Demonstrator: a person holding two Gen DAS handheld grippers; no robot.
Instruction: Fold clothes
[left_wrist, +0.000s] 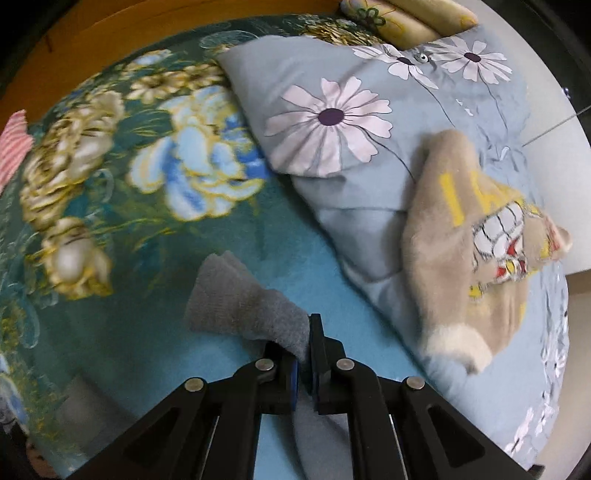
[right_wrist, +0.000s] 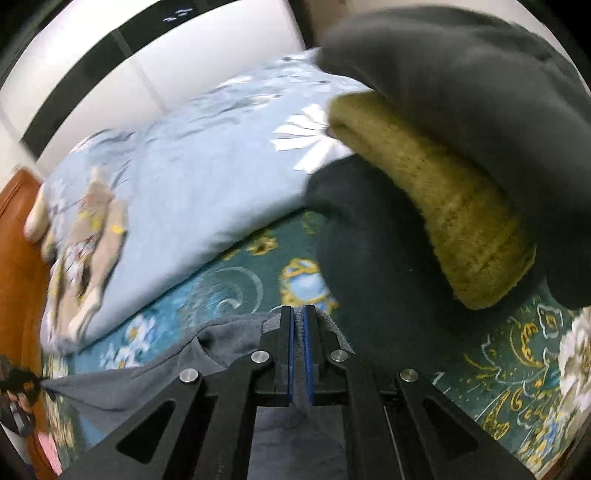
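The grey garment (left_wrist: 247, 314) lies on the teal floral bedspread (left_wrist: 110, 184), and each claw has a bite of its edge: the left claw (left_wrist: 303, 354) is pinched tight on a cuff-like end whose loose flap sticks out to the left, and the right claw (right_wrist: 298, 332) is clamped just as narrowly on a hem, with the rest of the cloth trailing down and leftwards. To fold well, I judge both hands should draw the edge taut between them, carry it level and lay it flat on open bedspread, releasing only once the fabric is smooth. Around it, in the left view, a striped pink cloth (left_wrist: 13, 144) sits at the far left edge, the blue daisy quilt (left_wrist: 351, 155) is heaped to the right, and a beige printed top (left_wrist: 472, 240) rests on it. In the right view a dark garment with an olive collar (right_wrist: 424, 192) crowds close above the right claw and could catch the fold.
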